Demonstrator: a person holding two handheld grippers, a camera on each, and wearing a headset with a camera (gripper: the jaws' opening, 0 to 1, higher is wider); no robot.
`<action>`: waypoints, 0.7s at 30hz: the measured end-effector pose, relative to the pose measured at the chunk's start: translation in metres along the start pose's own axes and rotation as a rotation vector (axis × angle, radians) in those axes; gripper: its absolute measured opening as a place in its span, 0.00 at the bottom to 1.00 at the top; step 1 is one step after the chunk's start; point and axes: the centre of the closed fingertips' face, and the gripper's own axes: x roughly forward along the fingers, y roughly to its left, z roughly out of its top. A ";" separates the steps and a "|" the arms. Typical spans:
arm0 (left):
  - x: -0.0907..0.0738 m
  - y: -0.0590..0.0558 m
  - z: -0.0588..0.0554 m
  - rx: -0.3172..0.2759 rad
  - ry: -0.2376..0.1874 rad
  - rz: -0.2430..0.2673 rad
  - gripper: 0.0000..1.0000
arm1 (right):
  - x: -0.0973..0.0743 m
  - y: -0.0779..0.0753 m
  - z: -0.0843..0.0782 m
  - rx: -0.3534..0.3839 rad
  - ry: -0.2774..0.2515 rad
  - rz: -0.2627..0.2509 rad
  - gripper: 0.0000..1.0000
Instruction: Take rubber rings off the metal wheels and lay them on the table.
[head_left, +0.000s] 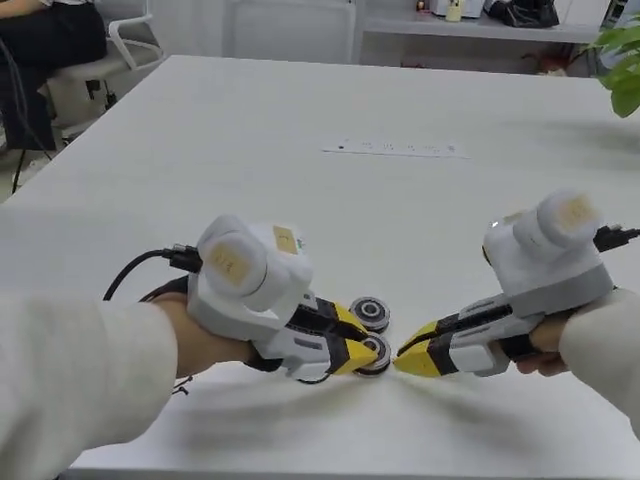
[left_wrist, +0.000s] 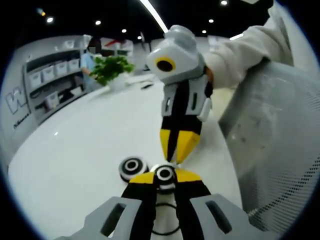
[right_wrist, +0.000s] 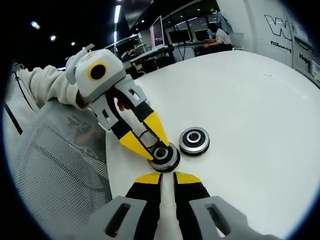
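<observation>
My left gripper (head_left: 368, 355) (left_wrist: 164, 176) is shut on a small metal wheel (head_left: 378, 352) (left_wrist: 164, 173) with a dark rubber ring, holding it just above the white table. In the right gripper view the left gripper (right_wrist: 159, 150) clamps that wheel (right_wrist: 165, 157) from the upper left. My right gripper (head_left: 398, 364) (right_wrist: 167, 178) points at the held wheel with its yellow jaws together, tips at the wheel's rim (left_wrist: 176, 161). A second ringed wheel (head_left: 370, 312) (left_wrist: 133, 167) (right_wrist: 194, 141) lies flat on the table just beyond.
The white table (head_left: 330, 200) stretches far ahead, with a flat strip (head_left: 395, 148) at its middle. A thin black loop (left_wrist: 165, 231) lies under my left gripper. A chair (head_left: 120, 45) and a seated person are at the far left; a plant (head_left: 622, 70) is at the right.
</observation>
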 end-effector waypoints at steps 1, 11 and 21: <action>0.000 0.000 0.000 0.000 0.000 0.000 0.13 | 0.001 0.000 0.001 -0.001 -0.003 0.000 0.08; 0.000 0.004 -0.001 -0.017 -0.008 -0.006 0.13 | 0.005 -0.007 0.001 -0.058 -0.010 -0.009 0.15; 0.000 0.004 0.000 -0.030 -0.007 -0.010 0.13 | 0.009 -0.005 0.004 -0.088 0.003 0.020 0.16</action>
